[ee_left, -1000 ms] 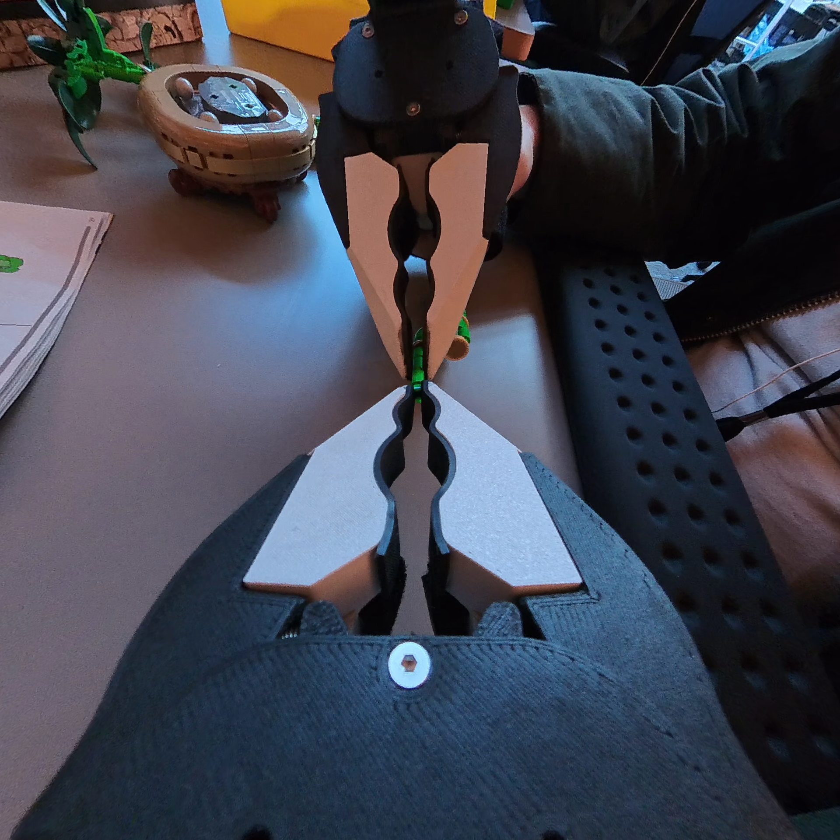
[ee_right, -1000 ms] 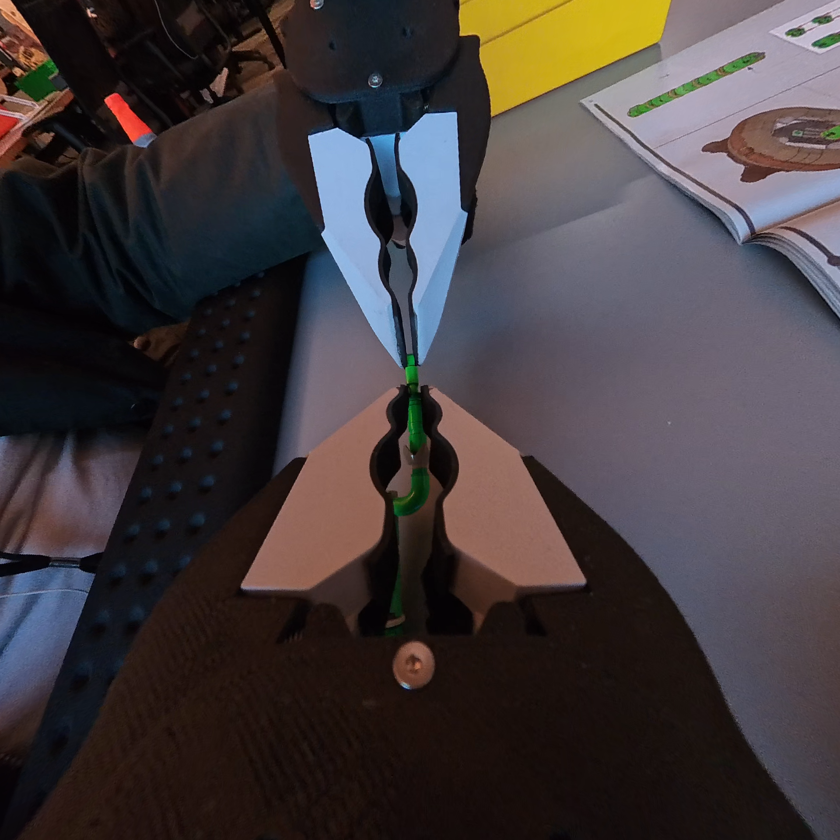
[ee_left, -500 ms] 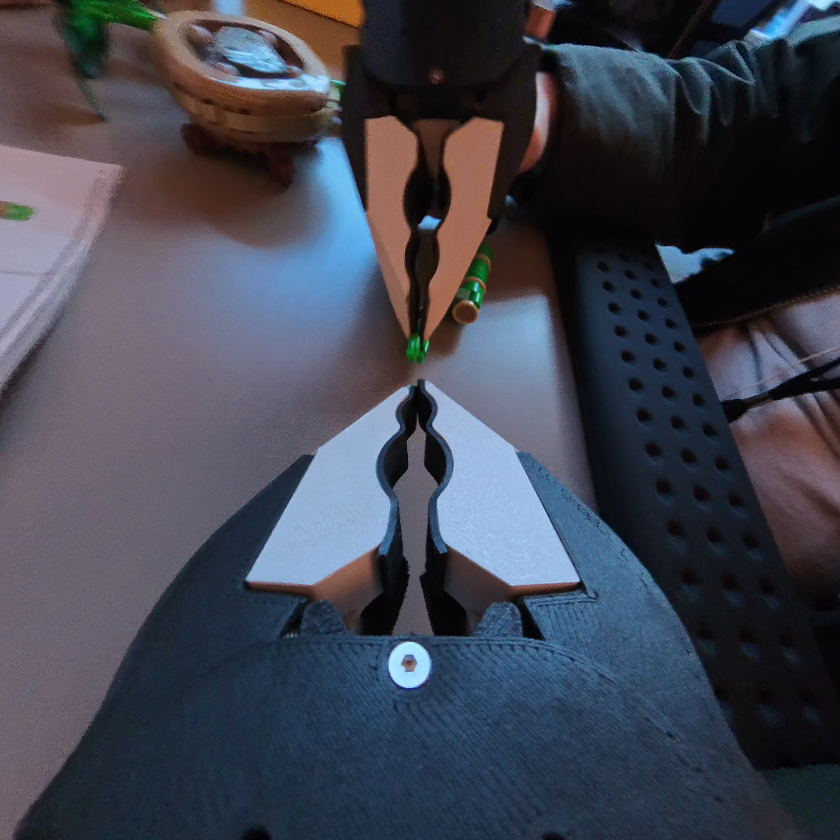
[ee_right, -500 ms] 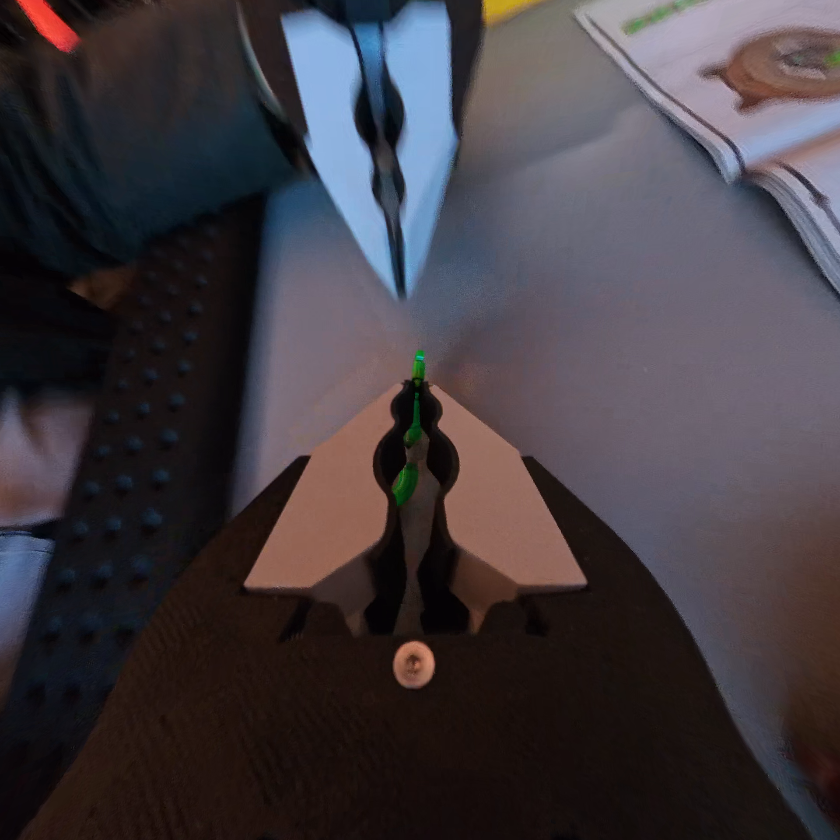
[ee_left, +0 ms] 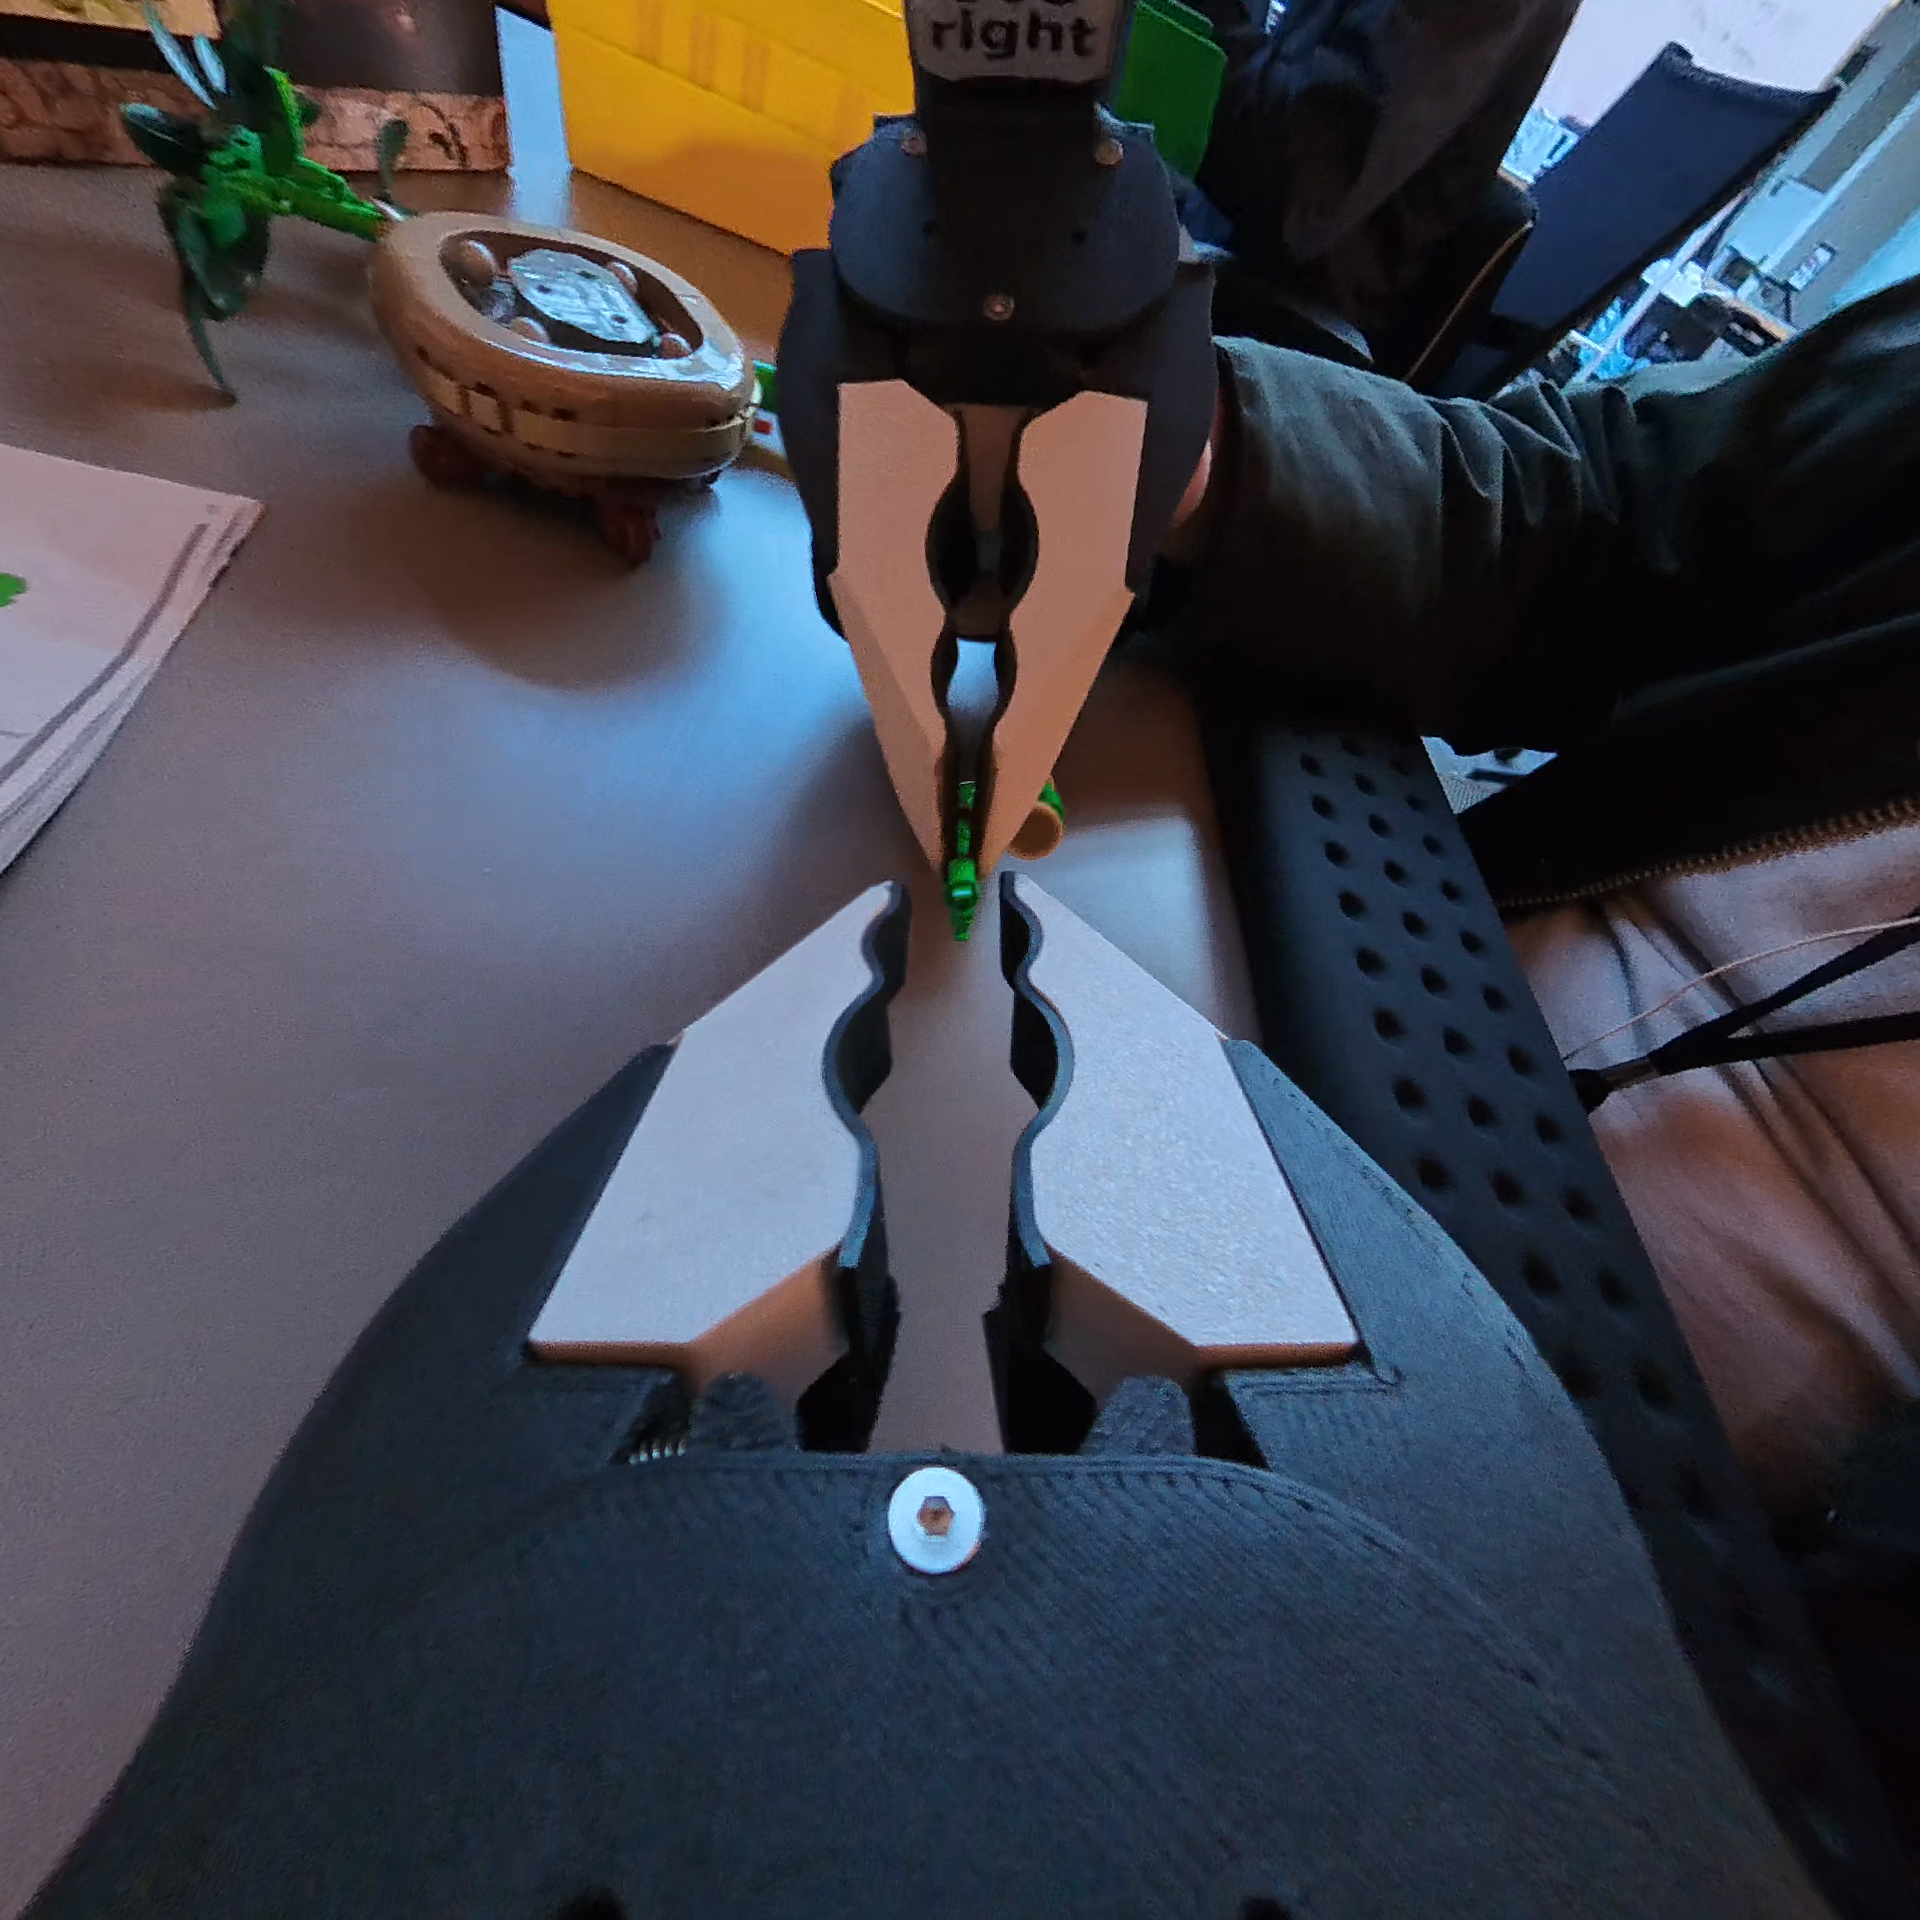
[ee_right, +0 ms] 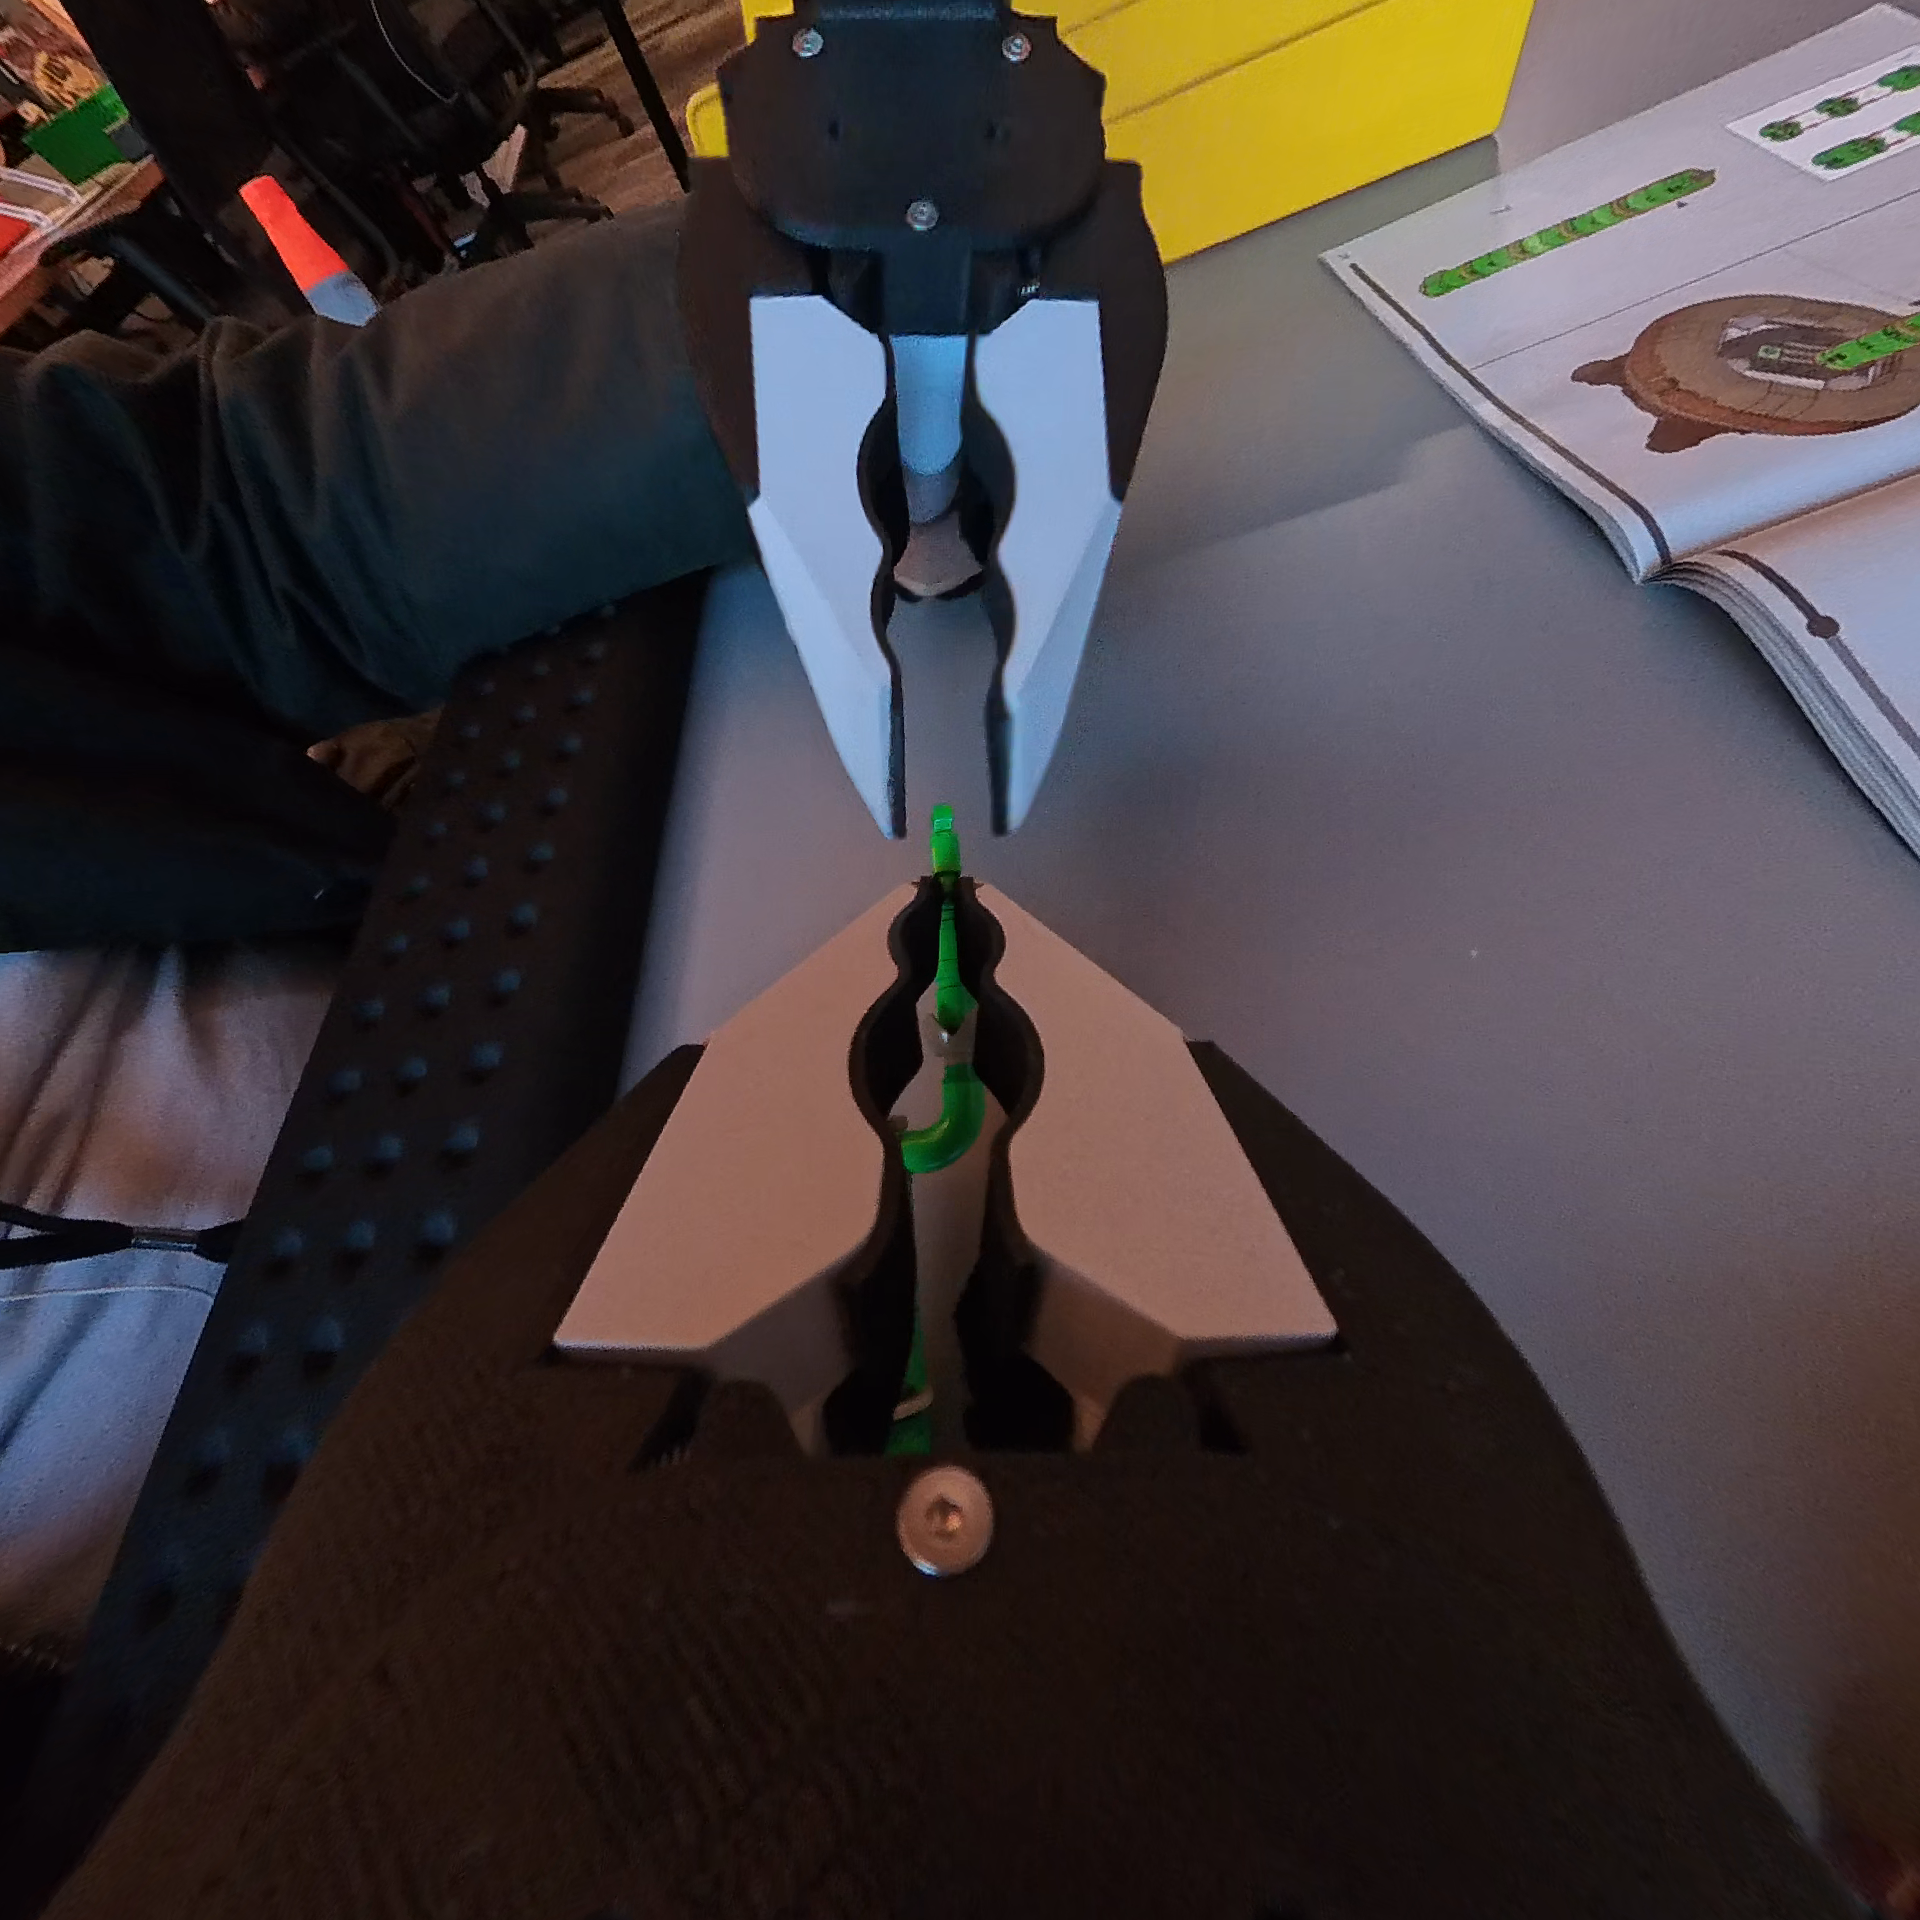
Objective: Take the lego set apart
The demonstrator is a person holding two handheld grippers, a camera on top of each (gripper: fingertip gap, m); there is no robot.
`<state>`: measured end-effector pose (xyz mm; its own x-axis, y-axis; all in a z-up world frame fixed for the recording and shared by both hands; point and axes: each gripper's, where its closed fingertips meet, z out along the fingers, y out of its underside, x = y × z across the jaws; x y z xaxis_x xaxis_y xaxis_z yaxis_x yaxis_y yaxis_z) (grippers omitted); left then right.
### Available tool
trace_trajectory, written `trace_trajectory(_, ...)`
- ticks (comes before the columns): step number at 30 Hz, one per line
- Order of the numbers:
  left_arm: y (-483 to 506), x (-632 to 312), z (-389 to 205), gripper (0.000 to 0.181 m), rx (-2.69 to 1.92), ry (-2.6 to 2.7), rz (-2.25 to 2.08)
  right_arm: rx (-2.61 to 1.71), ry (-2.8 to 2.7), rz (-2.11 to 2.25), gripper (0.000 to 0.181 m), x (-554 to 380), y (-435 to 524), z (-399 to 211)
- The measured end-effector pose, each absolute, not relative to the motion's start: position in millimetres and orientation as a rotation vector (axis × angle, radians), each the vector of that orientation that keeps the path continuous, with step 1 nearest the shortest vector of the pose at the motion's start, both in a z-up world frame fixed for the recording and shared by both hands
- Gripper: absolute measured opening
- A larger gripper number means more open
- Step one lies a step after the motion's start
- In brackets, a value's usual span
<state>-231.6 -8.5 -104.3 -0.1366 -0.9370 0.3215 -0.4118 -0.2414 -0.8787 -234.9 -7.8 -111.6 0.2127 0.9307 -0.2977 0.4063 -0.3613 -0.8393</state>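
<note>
Left wrist view, landmark = tan lego pot (ee_left: 566, 358) on the brown table (ee_left: 436, 831). Left of the pot: green lego plant (ee_left: 244, 182), lying apart from it. Nearer the camera on that side, corner of an instruction booklet (ee_left: 94, 613). Behind the pot, a yellow box (ee_left: 717, 114). Right of the pot: right gripper (ee_left: 971, 852), tips pressed together on a thin green lego stem (ee_left: 961, 894), whose end pokes out past the tips. A short tan-and-green lego piece (ee_left: 1042, 826) lies on the table just behind those tips. Left gripper (ee_left: 951, 904), in front of the pot and nearer the camera, has its fingers spread with nothing between them; the stem end sits just at the gap, not touched.

Right wrist view: the green stem (ee_right: 945, 987) runs back between the right gripper's (ee_right: 948, 883) closed fingers, curved section visible in the inner hollow. Left gripper (ee_right: 945, 826) opposite, parted, tips either side of the stem end. Booklet (ee_right: 1714, 395) open at far right.
</note>
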Motion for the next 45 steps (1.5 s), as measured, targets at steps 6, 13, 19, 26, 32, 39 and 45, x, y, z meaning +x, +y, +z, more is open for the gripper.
trace_trajectory(6,-10.0,-225.4,-113.7,0.003,-1.654,1.557,-1.297,-1.884,-1.251,1.037,0.002,-234.6,-4.8,-115.8)
trace_trajectory(13,-11.0,-226.3,-115.9,0.003,-1.679,1.555,-1.334,-1.870,-1.282,0.999,0.001,-235.8,-5.8,-118.6)
trace_trajectory(19,-10.6,-227.8,-125.8,0.003,-1.714,1.615,-1.291,-1.867,-1.344,0.936,0.002,-235.4,-5.8,-128.1)
trace_trajectory(26,-14.7,-230.4,-126.4,0.003,-1.704,1.636,-1.315,-1.879,-1.321,1.010,0.003,-235.7,-11.2,-128.8)
trace_trajectory(32,-2.9,-251.8,-142.7,0.003,-1.790,1.662,-1.180,-1.960,-1.336,0.902,0.000,-214.1,-4.8,-146.8)
trace_trajectory(39,1.8,-258.7,-124.5,0.003,-1.745,1.578,-1.288,-1.817,-1.204,1.075,0.000,-227.9,-2.1,-106.3)
trace_trajectory(45,-7.6,-245.7,-124.9,0.003,-1.728,1.637,-1.265,-1.855,-1.305,0.919,0.027,-241.2,-2.6,-121.6)
